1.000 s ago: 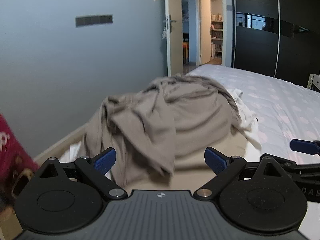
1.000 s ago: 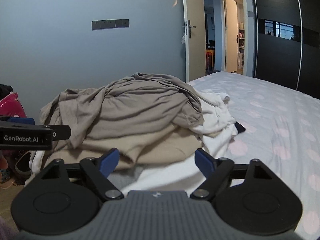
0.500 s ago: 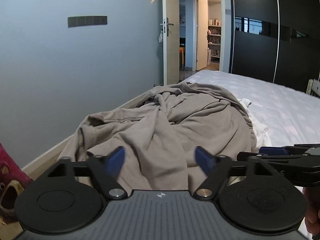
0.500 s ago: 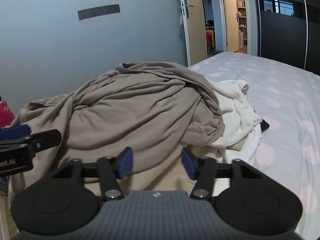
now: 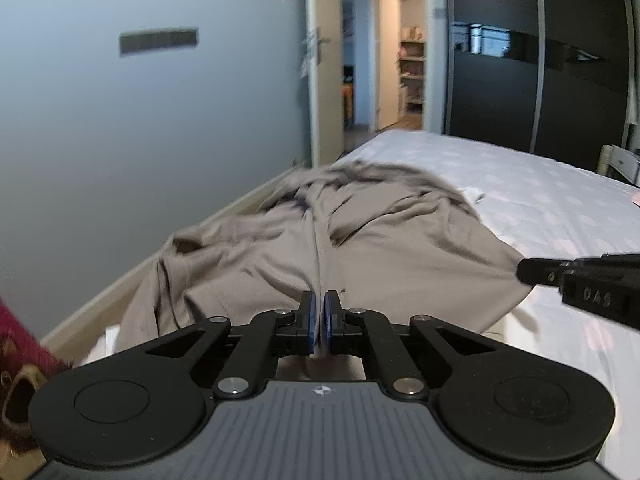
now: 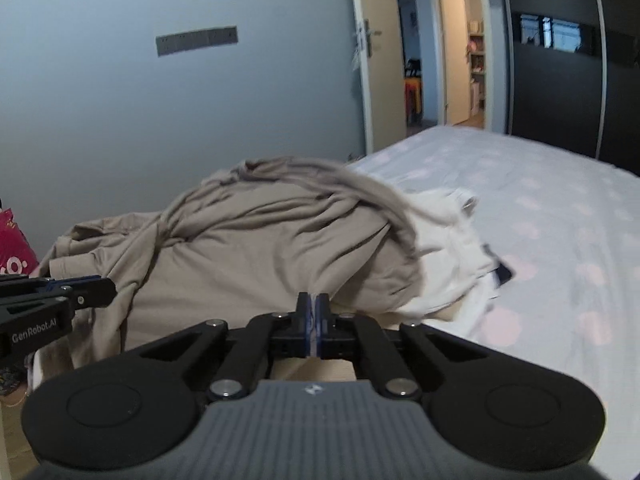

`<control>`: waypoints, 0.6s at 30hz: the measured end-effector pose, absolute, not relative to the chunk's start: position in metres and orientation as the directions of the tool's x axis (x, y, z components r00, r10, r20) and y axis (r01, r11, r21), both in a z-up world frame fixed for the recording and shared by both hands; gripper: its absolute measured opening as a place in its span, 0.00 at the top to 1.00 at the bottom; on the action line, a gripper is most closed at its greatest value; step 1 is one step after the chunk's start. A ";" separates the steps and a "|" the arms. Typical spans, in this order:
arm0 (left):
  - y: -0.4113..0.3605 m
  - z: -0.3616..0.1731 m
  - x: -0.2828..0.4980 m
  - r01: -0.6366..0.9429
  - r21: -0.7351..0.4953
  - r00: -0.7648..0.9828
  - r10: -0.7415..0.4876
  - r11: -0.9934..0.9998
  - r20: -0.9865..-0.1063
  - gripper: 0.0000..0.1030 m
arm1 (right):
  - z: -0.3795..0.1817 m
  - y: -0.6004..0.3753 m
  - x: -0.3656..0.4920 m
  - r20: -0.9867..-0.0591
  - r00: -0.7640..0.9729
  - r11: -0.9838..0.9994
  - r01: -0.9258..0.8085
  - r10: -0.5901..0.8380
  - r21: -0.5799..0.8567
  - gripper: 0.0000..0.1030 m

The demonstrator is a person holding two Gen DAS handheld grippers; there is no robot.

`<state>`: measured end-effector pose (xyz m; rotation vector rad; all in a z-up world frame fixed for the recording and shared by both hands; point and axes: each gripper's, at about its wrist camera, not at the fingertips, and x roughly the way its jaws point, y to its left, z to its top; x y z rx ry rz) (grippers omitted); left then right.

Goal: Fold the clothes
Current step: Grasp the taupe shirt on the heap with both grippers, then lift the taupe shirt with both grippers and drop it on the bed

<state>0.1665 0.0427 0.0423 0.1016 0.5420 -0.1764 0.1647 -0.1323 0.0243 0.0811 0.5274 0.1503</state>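
Note:
A crumpled taupe garment (image 5: 360,248) lies on top of a pile of clothes at the near left corner of the bed; it also shows in the right wrist view (image 6: 256,248). My left gripper (image 5: 319,326) is shut on the garment's near edge, the cloth drawn taut toward it. My right gripper (image 6: 312,320) is shut on the same garment's near edge further right. White clothes (image 6: 452,248) lie under and to the right of it. Each gripper shows at the edge of the other's view.
The bed (image 6: 560,220) has a pale sheet with pink dots and stretches away to the right. A grey wall (image 5: 120,140) and the wooden bed edge (image 5: 224,208) run along the left. A red bag (image 6: 12,248) stands on the floor at left. An open door and dark wardrobe are behind.
Both grippers went from open to shut on the taupe garment's near edge. The garment has been drawn flatter and toward me.

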 end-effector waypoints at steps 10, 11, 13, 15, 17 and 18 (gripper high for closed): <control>-0.001 0.070 0.073 0.453 0.026 0.754 -0.367 0.891 -0.545 0.98 | 0.081 -0.192 0.055 -0.413 0.911 1.000 0.010 -0.012 -0.006 0.99; -0.006 0.070 0.063 0.490 0.006 0.728 -0.405 0.872 -0.553 0.97 | 0.084 -0.200 0.044 -0.412 0.911 1.000 0.021 -0.023 -0.011 0.99; -0.019 0.068 0.040 0.563 -0.009 0.677 -0.467 0.827 -0.569 0.97 | 0.086 -0.219 0.015 -0.414 0.908 0.998 0.055 -0.065 -0.035 0.99; -0.034 0.065 0.017 0.633 -0.015 0.621 -0.519 0.774 -0.587 0.97 | 0.086 -0.240 -0.012 -0.420 0.902 0.994 0.093 -0.105 -0.048 0.99; -0.050 0.059 -0.003 0.706 -0.042 0.537 -0.573 0.707 -0.619 0.97 | 0.085 -0.261 -0.042 -0.427 0.890 0.987 0.145 -0.160 -0.068 0.99; -0.058 0.056 -0.013 0.740 -0.056 0.492 -0.596 0.670 -0.634 0.97 | 0.084 -0.273 -0.058 -0.430 0.882 0.982 0.173 -0.191 -0.081 0.99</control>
